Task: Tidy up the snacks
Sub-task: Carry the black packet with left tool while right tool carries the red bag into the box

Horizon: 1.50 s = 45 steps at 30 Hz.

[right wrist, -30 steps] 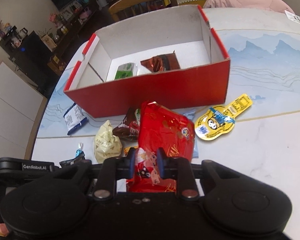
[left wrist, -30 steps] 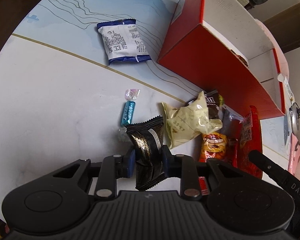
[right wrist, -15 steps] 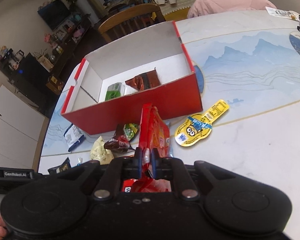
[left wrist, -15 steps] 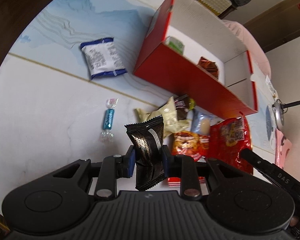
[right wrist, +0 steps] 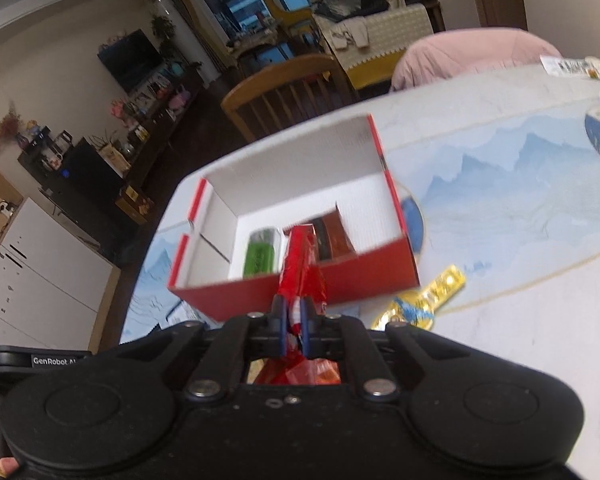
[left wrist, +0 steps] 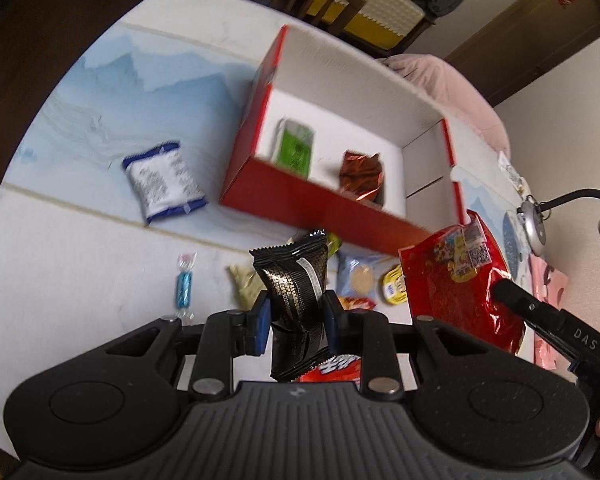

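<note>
My left gripper (left wrist: 294, 322) is shut on a black and gold snack packet (left wrist: 296, 296), held upright above the table. My right gripper (right wrist: 294, 320) is shut on a red snack bag (right wrist: 302, 264), lifted edge-on in front of the box; the bag also shows in the left wrist view (left wrist: 456, 280). The red box with white inside (left wrist: 332, 204) stands ahead of both grippers and also shows in the right wrist view (right wrist: 380, 276). It holds a green packet (left wrist: 296, 148) and a brown packet (left wrist: 362, 174).
A blue-edged white packet (left wrist: 162, 182) and a blue wrapped candy (left wrist: 183, 288) lie left on the table. Several snacks (left wrist: 360, 280) lie before the box. A yellow cartoon packet (right wrist: 424, 296) lies right of it. A desk lamp (left wrist: 568, 208) stands right; a wooden chair (right wrist: 288, 92) beyond.
Both grippers have risen with their packets, so the inside of the box shows more. The red bag has left the table and now hangs edge-on in my right gripper.
</note>
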Each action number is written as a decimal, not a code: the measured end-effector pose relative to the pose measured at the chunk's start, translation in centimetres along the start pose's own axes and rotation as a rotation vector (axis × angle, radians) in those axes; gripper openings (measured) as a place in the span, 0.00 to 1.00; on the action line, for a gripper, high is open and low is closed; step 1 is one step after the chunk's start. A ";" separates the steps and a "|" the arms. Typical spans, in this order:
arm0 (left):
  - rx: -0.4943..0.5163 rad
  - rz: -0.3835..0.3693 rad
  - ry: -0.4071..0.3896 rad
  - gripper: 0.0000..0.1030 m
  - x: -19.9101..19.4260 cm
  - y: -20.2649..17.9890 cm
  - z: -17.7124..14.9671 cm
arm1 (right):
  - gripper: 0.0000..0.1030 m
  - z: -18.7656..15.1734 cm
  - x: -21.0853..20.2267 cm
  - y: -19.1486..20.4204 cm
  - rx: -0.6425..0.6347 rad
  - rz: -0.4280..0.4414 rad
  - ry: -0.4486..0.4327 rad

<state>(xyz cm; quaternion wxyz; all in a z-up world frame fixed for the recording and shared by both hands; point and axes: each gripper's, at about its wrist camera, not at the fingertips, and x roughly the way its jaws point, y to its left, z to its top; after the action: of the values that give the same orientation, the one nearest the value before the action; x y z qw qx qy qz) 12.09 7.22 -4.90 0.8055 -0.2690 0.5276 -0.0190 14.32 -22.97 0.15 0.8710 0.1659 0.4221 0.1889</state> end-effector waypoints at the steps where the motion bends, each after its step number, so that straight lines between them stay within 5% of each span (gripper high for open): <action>1: 0.012 -0.003 -0.009 0.25 -0.4 -0.5 0.5 | 0.05 0.5 -0.1 0.1 -0.003 0.005 -0.008; 14: 0.104 0.010 -0.102 0.25 -1.2 -5.6 8.2 | 0.04 8.3 1.6 1.5 -0.061 0.019 -0.103; 24: 0.162 0.080 -0.079 0.25 4.2 -7.3 12.2 | 0.04 12.1 7.3 1.2 -0.148 -0.022 -0.116; 45: 0.220 0.243 0.085 0.26 15.0 -5.8 13.0 | 0.05 9.3 16.4 0.1 -0.184 -0.046 0.079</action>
<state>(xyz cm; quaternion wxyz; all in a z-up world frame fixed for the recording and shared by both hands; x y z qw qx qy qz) 31.35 2.93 -11.06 0.8034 -0.1121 0.5847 0.0095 31.11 -16.36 -5.37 0.8694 0.0678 0.4406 0.2131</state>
